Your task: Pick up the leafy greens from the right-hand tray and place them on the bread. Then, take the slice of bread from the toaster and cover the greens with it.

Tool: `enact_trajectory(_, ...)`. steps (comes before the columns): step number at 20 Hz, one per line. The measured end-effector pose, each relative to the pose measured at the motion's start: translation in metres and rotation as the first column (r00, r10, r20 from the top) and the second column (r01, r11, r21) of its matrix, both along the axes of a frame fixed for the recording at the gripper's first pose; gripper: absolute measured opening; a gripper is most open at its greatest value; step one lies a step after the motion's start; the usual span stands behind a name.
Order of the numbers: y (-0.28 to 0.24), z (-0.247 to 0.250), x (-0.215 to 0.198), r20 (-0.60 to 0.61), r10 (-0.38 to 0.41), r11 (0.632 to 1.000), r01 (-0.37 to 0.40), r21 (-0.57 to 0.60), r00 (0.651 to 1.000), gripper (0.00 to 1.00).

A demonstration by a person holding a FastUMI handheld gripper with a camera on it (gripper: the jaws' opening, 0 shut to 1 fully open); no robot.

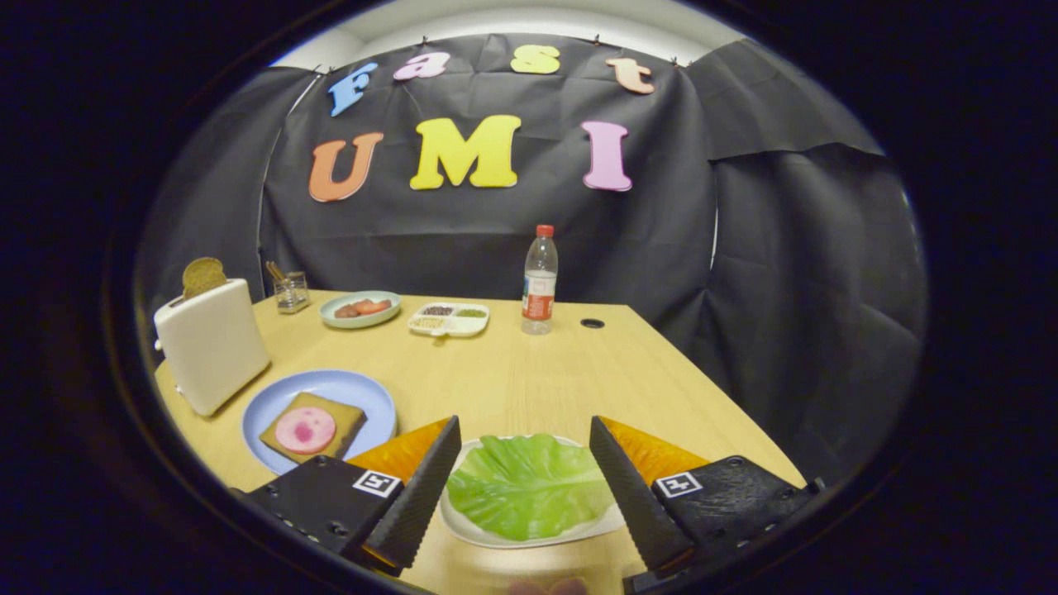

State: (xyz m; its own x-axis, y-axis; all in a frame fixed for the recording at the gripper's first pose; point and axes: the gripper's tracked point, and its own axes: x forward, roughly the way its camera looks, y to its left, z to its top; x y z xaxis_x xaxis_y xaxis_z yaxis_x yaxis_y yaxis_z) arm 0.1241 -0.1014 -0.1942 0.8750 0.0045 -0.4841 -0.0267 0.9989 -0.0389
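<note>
Two fingers of the gripper (525, 487) spread wide, holding nothing | leafy greens (529, 483) on white tray (529, 535) between them, lower centre | bread (312, 426) on blue plate (331, 388), lower left | toaster (212, 343) with slice (202, 276), left.

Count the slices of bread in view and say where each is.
2. One brown bread slice sticks up from the white toaster; one lies under a pink meat round on the blue plate, left of the open gripper. More could be hidden inside the toaster.
</note>
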Motion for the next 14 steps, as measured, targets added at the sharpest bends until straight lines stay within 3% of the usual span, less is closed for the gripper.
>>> enact_trajectory(8, 0.003, -0.063, 0.003, -0.182, 0.022, 0.999, -0.017, 0.031, 0.983, 0.96)
enact_trajectory(14, 0.003, -0.075, 0.002, -0.255, 0.038, 0.998, -0.022, 0.066, 0.966, 0.93)
